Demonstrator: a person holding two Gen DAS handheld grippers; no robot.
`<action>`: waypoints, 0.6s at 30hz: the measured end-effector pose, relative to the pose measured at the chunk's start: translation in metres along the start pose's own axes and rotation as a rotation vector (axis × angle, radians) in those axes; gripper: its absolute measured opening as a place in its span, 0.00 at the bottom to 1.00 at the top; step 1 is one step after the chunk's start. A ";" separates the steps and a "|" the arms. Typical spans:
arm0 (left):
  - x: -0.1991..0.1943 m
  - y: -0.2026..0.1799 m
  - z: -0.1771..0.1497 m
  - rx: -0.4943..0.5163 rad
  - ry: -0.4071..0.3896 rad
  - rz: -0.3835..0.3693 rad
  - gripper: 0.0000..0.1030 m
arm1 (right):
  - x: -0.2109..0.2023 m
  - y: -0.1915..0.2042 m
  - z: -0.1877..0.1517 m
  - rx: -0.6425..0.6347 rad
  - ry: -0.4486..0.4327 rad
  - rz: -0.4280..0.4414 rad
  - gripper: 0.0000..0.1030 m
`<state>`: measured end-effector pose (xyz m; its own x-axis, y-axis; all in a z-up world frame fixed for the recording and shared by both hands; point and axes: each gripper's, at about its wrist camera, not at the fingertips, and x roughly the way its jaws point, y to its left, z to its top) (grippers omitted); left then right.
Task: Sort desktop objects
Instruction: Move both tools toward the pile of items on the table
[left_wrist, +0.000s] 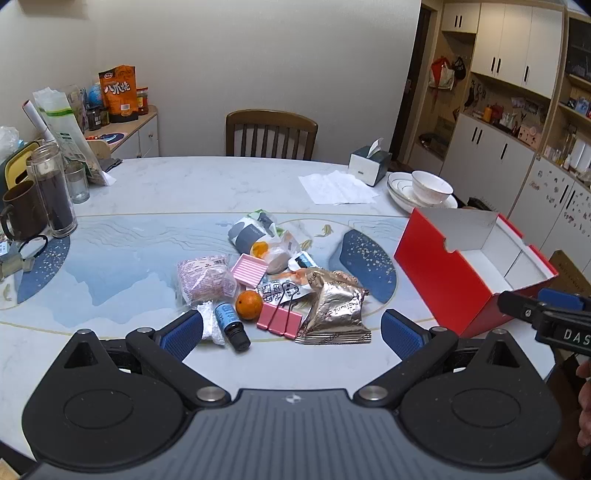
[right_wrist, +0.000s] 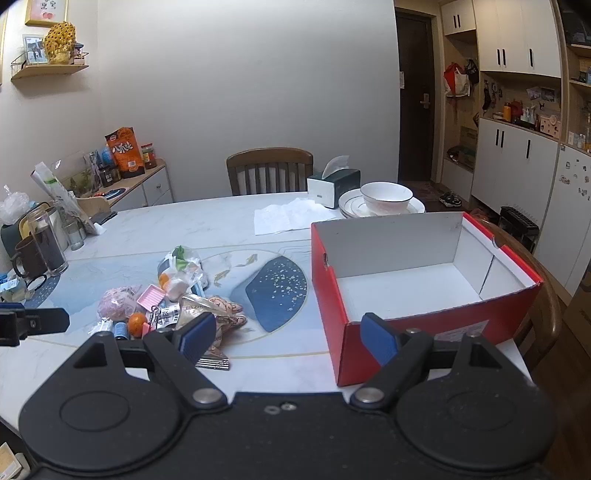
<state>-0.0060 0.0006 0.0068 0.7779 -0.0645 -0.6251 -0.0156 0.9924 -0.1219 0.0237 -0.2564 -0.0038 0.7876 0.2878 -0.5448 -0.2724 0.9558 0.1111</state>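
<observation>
A pile of small items lies mid-table: an orange (left_wrist: 249, 304), a blue-labelled bottle (left_wrist: 232, 325), pink binder clips (left_wrist: 279, 320), a gold foil packet (left_wrist: 337, 312), a pink ridged dish (left_wrist: 249, 270) and a pink wrapped bag (left_wrist: 202, 278). A red box (left_wrist: 469, 271) with a white inside stands open at the right. My left gripper (left_wrist: 291, 334) hovers open just in front of the pile, nothing between its fingers. My right gripper (right_wrist: 287, 341) is open and empty, between the pile (right_wrist: 166, 306) and the red box (right_wrist: 417, 280).
A tissue box (left_wrist: 369, 166), white paper (left_wrist: 338, 188) and a bowl on plates (left_wrist: 430, 186) sit at the far right. A glass jar (left_wrist: 53, 190), a brown mug (left_wrist: 24, 210) and bags crowd the left edge. A wooden chair (left_wrist: 271, 133) stands behind the table.
</observation>
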 end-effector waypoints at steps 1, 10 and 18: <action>0.000 0.000 0.000 -0.002 -0.002 -0.003 1.00 | 0.000 0.000 0.000 -0.003 0.001 0.003 0.83; 0.005 0.004 0.005 -0.029 0.001 0.019 1.00 | 0.003 0.005 -0.001 -0.048 0.001 0.036 0.83; 0.014 0.006 0.007 0.004 -0.041 0.073 1.00 | 0.009 0.009 0.004 -0.101 0.006 0.086 0.83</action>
<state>0.0090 0.0062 0.0023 0.7996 0.0120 -0.6004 -0.0705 0.9948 -0.0739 0.0301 -0.2450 -0.0046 0.7555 0.3677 -0.5422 -0.3935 0.9164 0.0732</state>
